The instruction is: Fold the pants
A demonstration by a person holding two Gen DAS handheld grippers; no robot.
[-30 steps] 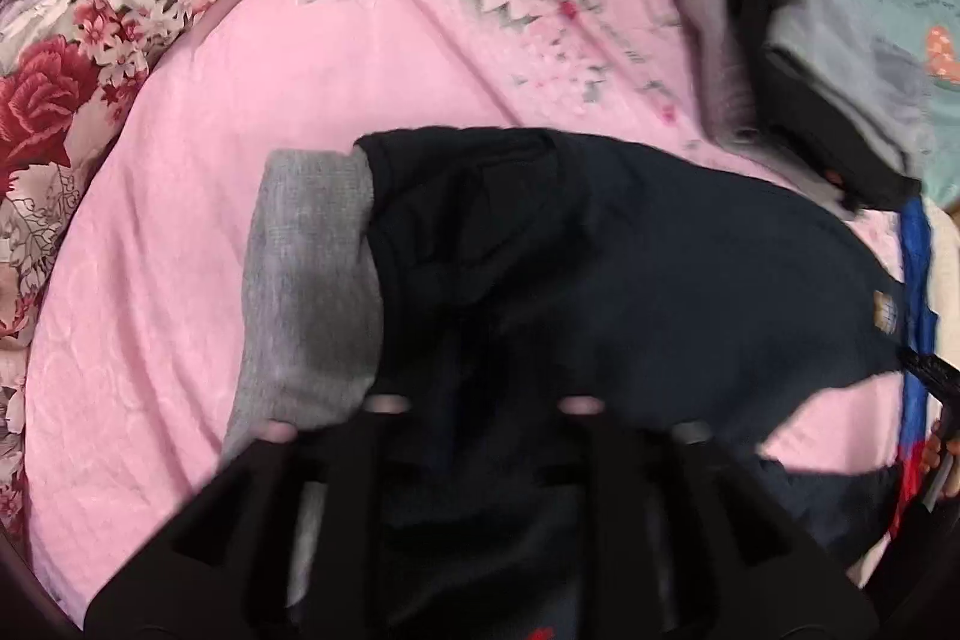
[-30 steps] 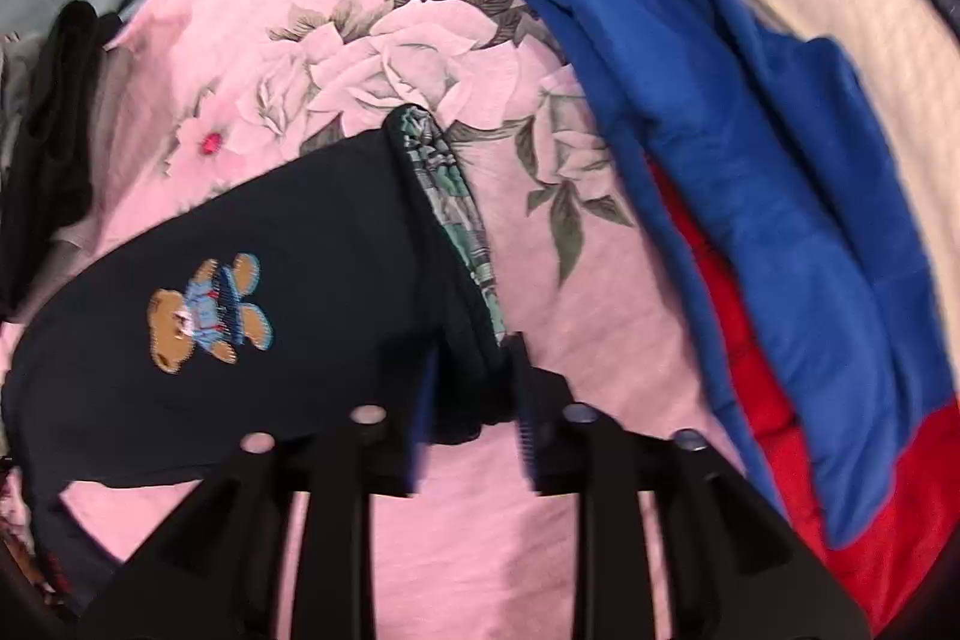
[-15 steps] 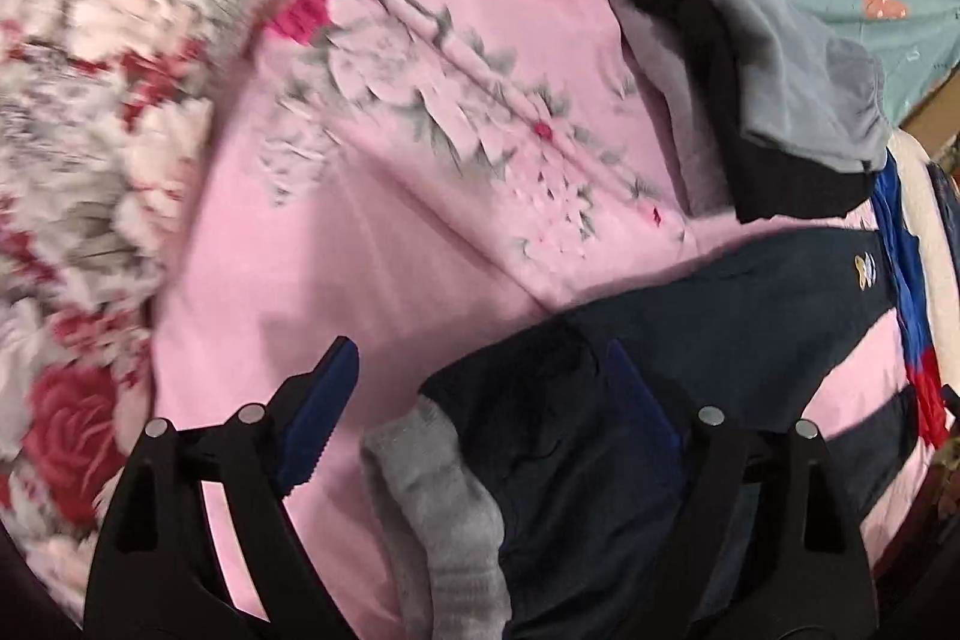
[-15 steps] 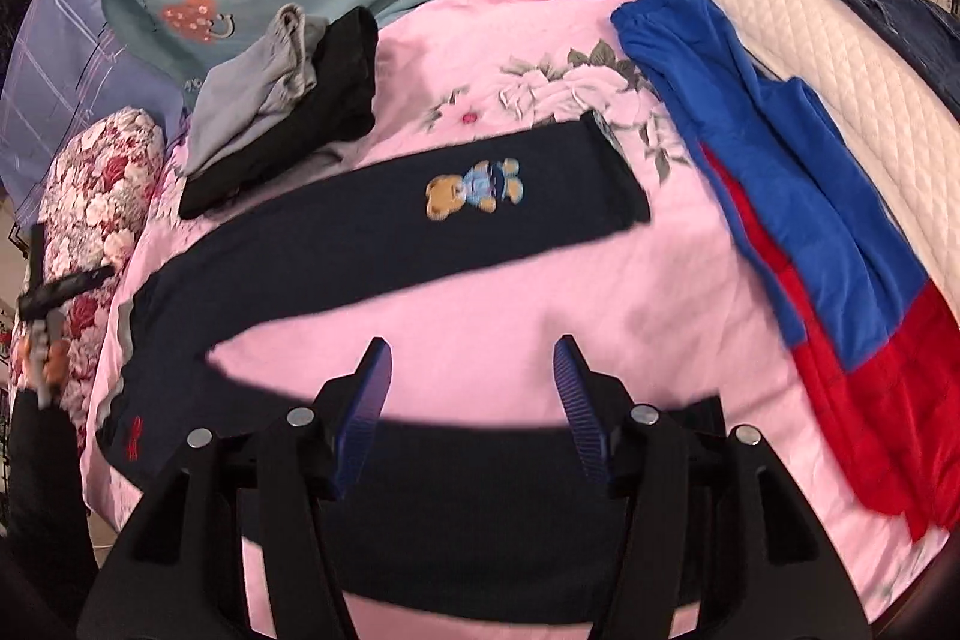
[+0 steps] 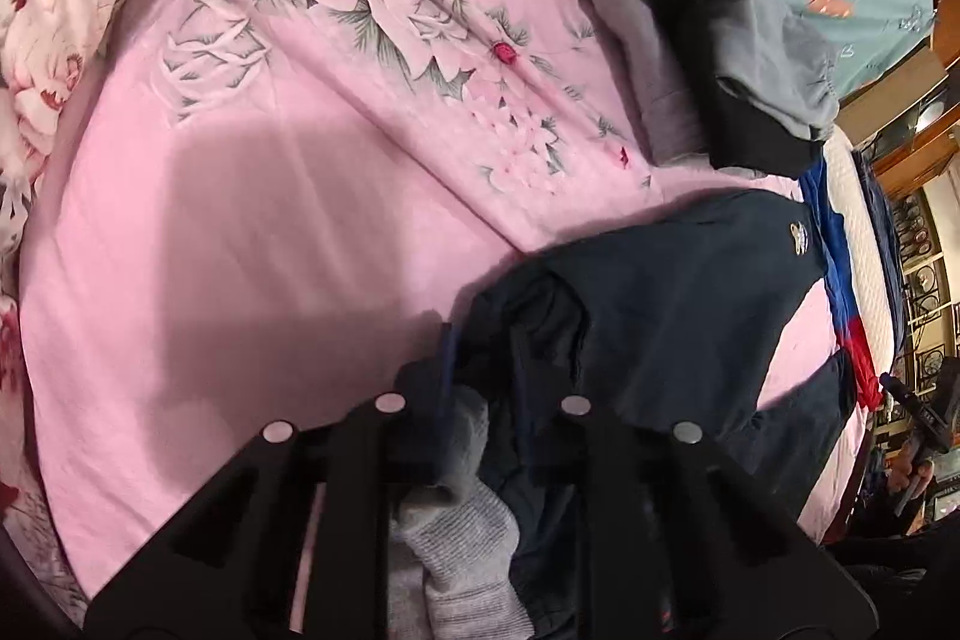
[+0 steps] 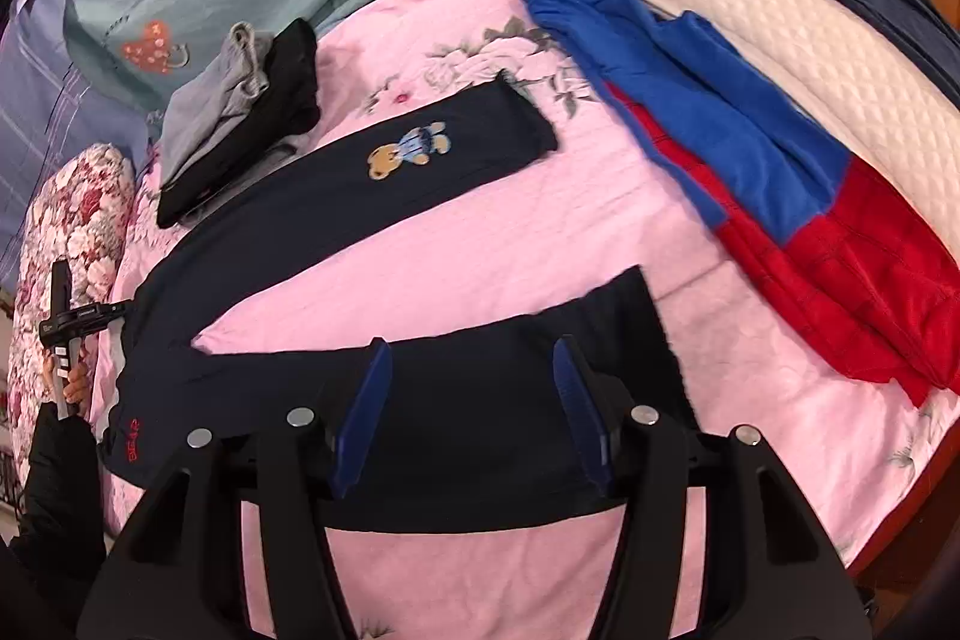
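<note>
Dark navy pants (image 6: 336, 214) with a bear patch (image 6: 408, 151) lie spread on the pink bed cover, legs apart in a V. My right gripper (image 6: 471, 400) is open, hovering over the near leg (image 6: 510, 388), holding nothing. My left gripper (image 5: 483, 376) is shut on the pants' grey waistband (image 5: 462, 538) and the navy cloth (image 5: 660, 316) bunched beside it. In the right wrist view the left gripper (image 6: 66, 322) shows small at the far left by the waist.
A folded grey and black clothes pile (image 6: 240, 112) lies beyond the far leg and also shows in the left wrist view (image 5: 720, 46). Blue (image 6: 708, 100) and red (image 6: 852, 280) garments lie on the right. A floral pillow (image 6: 66, 220) sits at the left.
My right gripper let go of the pants' cuff, opened and pulled back above the bed. My left gripper opened, then closed on the grey waistband.
</note>
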